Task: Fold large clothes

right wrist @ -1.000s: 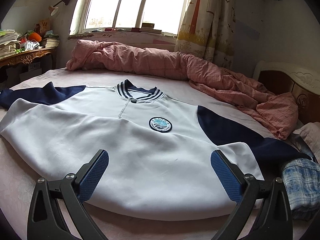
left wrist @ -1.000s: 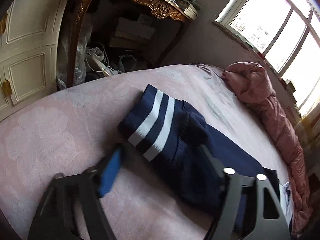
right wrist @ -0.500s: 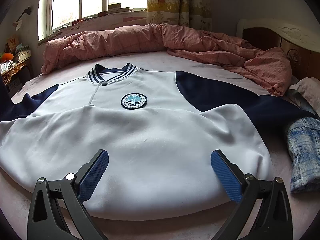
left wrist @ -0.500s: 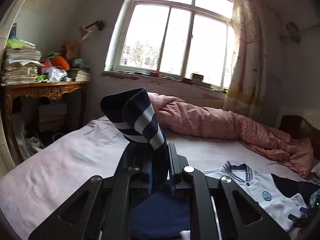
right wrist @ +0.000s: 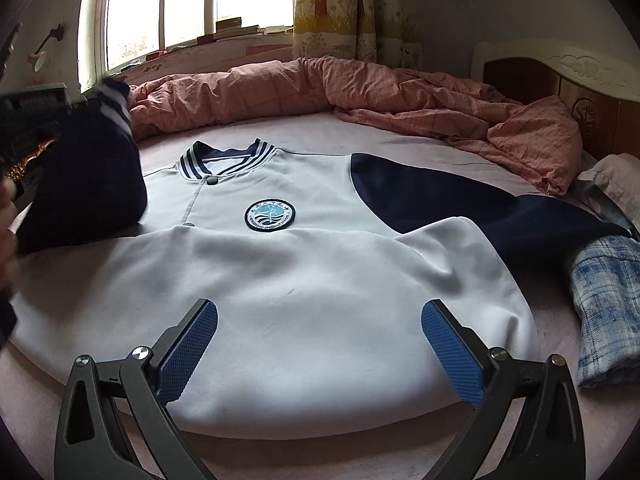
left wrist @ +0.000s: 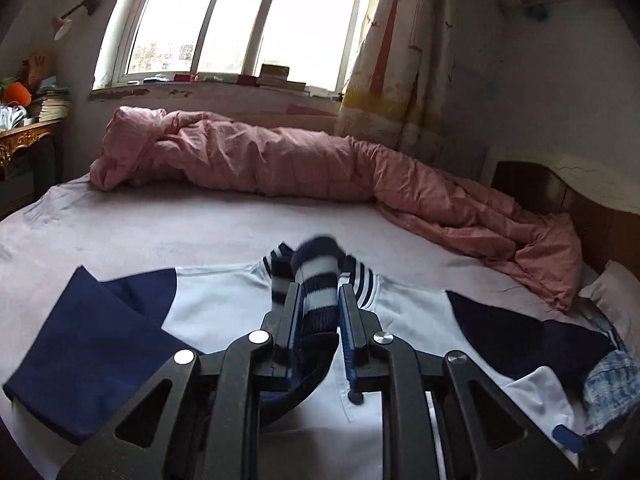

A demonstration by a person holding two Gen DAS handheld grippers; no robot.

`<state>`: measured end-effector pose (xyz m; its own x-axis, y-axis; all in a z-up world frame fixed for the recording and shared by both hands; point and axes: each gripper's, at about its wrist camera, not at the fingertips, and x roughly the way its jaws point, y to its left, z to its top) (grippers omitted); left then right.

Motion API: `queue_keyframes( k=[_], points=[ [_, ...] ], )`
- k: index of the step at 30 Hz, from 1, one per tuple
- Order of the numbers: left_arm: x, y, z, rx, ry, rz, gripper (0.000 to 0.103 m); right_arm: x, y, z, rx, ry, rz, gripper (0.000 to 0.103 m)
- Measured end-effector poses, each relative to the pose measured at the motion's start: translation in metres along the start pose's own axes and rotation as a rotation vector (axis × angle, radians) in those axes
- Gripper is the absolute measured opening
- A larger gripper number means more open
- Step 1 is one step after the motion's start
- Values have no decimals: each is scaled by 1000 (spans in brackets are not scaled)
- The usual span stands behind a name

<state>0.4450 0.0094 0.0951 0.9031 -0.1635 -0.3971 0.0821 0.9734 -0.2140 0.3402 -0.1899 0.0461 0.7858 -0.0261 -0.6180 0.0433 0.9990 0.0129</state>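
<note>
A white jacket (right wrist: 304, 280) with navy sleeves, a striped collar (right wrist: 228, 158) and a round badge (right wrist: 270, 216) lies flat on the bed; it also shows in the left wrist view (left wrist: 224, 304). My left gripper (left wrist: 318, 300) is shut on the jacket's navy sleeve at its striped cuff (left wrist: 318, 276) and holds it above the jacket's chest. In the right wrist view that lifted sleeve (right wrist: 84, 184) hangs over the jacket's left side. My right gripper (right wrist: 320, 340) is open and empty, low over the jacket's hem. The other navy sleeve (right wrist: 460, 200) lies spread to the right.
A pink quilt (right wrist: 360, 92) is bunched along the far side of the bed (left wrist: 180, 228) under the window. A blue plaid garment (right wrist: 604, 304) lies at the right edge by the headboard (right wrist: 560, 76). A carved desk (left wrist: 24, 140) stands at the left.
My left gripper closed on the striped cuff, lifted the sleeve and carried it right, over the jacket's chest. My right gripper stayed open and drew a little closer to the hem.
</note>
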Motion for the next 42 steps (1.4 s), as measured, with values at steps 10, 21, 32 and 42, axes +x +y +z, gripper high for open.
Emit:
queue_keyframes(
  k=[10, 21, 32, 42],
  points=[
    [-66, 20, -65, 105, 35, -35, 79, 1, 2, 0, -6, 7, 9, 103],
    [-92, 127, -96, -218, 111, 93, 80, -44, 9, 26, 49, -94, 126, 102],
    [-76, 129, -101, -223, 186, 128, 79, 114, 89, 83, 71, 381, 324, 89],
    [-71, 126, -103, -204, 214, 152, 79, 118, 128, 147, -173, 143, 161, 15]
  ],
)
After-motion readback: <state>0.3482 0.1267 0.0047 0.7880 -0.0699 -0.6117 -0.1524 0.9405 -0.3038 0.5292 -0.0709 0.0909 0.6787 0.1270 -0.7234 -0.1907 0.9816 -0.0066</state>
